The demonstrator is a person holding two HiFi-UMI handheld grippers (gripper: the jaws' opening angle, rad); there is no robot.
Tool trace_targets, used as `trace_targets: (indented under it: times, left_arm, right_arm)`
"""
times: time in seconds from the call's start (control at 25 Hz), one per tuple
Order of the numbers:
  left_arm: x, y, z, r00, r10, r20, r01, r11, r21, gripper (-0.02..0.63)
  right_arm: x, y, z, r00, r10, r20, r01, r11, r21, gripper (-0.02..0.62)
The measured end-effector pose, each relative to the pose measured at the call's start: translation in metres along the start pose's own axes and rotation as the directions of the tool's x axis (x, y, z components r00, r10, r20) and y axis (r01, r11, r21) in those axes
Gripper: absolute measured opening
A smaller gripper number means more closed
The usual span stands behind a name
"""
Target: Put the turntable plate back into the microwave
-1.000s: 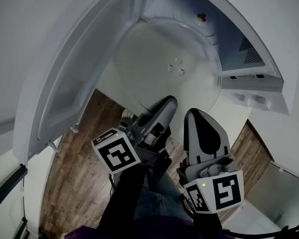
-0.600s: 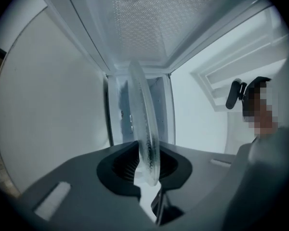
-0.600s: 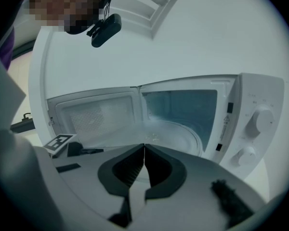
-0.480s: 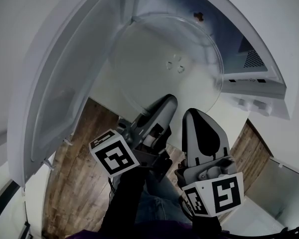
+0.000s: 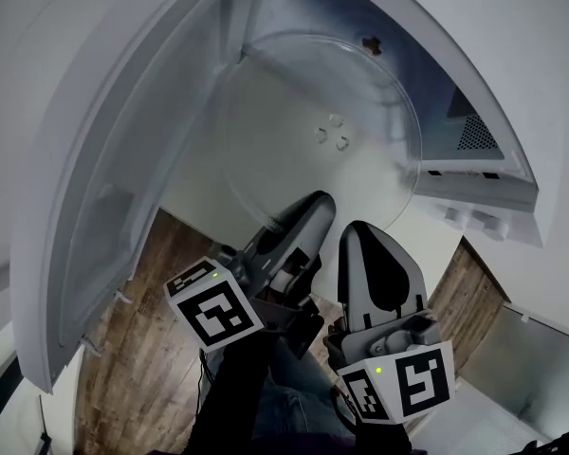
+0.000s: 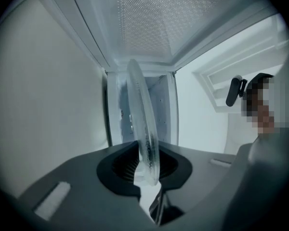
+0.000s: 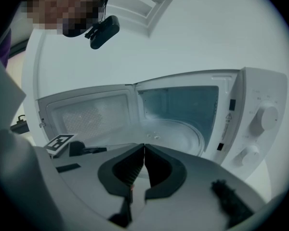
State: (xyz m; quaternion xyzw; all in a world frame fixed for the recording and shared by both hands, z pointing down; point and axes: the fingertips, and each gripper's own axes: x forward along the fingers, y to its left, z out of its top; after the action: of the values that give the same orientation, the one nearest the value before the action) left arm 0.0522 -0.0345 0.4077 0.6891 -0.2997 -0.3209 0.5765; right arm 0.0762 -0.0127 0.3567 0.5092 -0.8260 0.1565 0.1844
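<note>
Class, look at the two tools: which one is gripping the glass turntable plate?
The left tool: its jaws pinch the rim of the turntable plate. The right tool has shut jaws with nothing between them.

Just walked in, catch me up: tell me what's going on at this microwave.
A person works with a claw in each hand. The left claw is clamped on the near rim of the glass turntable plate, which reaches into the open microwave but is not yet fully in. The right claw is shut on nothing, beside the left one. The door stands open.
</note>
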Motion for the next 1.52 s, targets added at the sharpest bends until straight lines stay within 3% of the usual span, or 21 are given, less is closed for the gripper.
trace_targets:
  times: [0.8, 1.16, 1.52]
  left_arm:
    - [0.027, 0.015, 0.011, 0.998, 0.009, -0.054, -0.012, 0.999, -0.047, 0.06]
    - [0.036, 0.015, 0.013, 0.997, -0.02, -0.07, 0.016, 0.998, -0.053, 0.057]
    - [0.044, 0.014, 0.021, 0.998, -0.033, -0.046, 0.03, 0.997, -0.068, 0.061]
  right_arm:
    - [0.024, -0.019, 0.007, 0.998, -0.059, -0.029, 0.059, 0.998, -0.002, 0.012]
    - [0.032, -0.023, 0.006, 0.997, -0.067, -0.041, 0.067, 0.998, -0.02, 0.012]
    - [0.033, -0.03, 0.006, 0.996, -0.08, -0.05, 0.079, 0.997, -0.02, 0.012]
